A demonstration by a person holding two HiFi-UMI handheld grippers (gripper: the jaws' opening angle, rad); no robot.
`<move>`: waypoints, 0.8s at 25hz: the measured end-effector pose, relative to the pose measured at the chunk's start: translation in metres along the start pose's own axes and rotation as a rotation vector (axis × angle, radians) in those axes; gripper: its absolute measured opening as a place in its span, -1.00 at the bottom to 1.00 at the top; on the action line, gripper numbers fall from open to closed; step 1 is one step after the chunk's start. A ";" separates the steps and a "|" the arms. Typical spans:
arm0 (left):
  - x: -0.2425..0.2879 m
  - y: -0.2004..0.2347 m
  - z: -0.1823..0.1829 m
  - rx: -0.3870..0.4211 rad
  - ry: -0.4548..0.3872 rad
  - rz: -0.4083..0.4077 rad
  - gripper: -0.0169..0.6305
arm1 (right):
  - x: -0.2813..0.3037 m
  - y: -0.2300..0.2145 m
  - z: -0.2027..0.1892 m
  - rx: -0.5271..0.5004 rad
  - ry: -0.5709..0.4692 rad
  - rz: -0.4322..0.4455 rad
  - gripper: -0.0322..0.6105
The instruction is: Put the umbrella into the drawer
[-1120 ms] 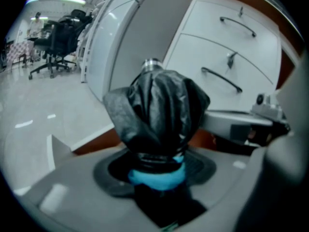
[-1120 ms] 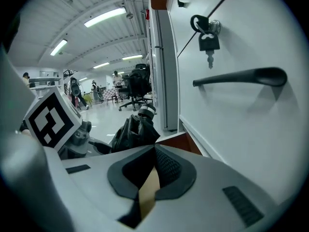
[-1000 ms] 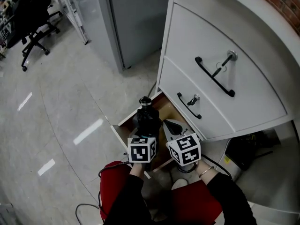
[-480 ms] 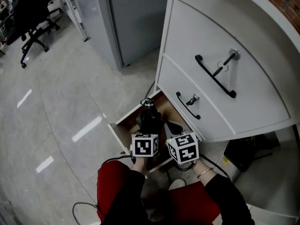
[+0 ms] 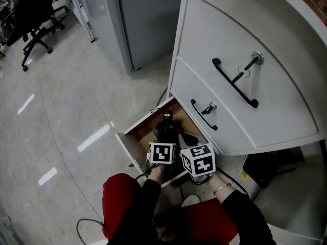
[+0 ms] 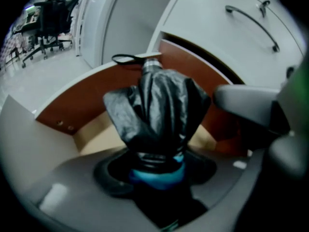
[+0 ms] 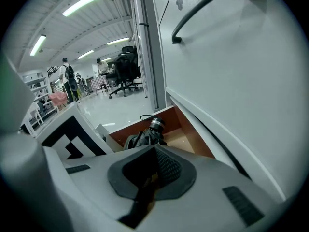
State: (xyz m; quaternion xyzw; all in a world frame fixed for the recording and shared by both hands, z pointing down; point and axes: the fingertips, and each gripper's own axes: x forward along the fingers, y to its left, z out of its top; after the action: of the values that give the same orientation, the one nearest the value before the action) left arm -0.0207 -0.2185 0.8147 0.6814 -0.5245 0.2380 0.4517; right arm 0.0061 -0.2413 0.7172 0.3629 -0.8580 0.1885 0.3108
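Head view, left to right. An office chair [image 5: 31, 15] stands far left on the glossy floor [image 5: 66, 111]. At lower centre the bottom drawer [image 5: 134, 132] of a white cabinet [image 5: 265, 106] is pulled open, showing its brown inside. The left hand-held gripper [image 6: 157, 166] is clamped on the lower end of a folded black umbrella [image 5: 167, 130]. The umbrella lies over the drawer's opening, between its side walls, with its silver-ringed tip and wrist loop toward the back. Whether it touches the drawer bottom cannot be told. Just beside it, the right hand-held gripper [image 7: 155, 151] hangs at the drawer's front edge with its jaws together and nothing between them. Right of both, two closed cabinet fronts carry black handles [image 5: 234, 82].
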 end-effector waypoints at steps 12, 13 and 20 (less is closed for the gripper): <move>0.022 0.017 -0.014 -0.012 0.072 0.067 -0.15 | 0.002 -0.002 -0.005 0.010 0.022 0.003 -0.89; 0.023 0.016 -0.015 -0.014 0.075 0.061 -0.15 | 0.002 -0.002 -0.005 0.015 0.025 0.004 -0.89; 0.029 0.017 -0.015 -0.028 0.077 0.057 -0.07 | 0.003 -0.005 -0.006 0.033 0.032 0.004 -0.89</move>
State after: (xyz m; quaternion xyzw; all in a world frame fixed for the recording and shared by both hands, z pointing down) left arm -0.0242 -0.2209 0.8509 0.6502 -0.5290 0.2695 0.4741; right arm 0.0099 -0.2430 0.7240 0.3632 -0.8505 0.2089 0.3180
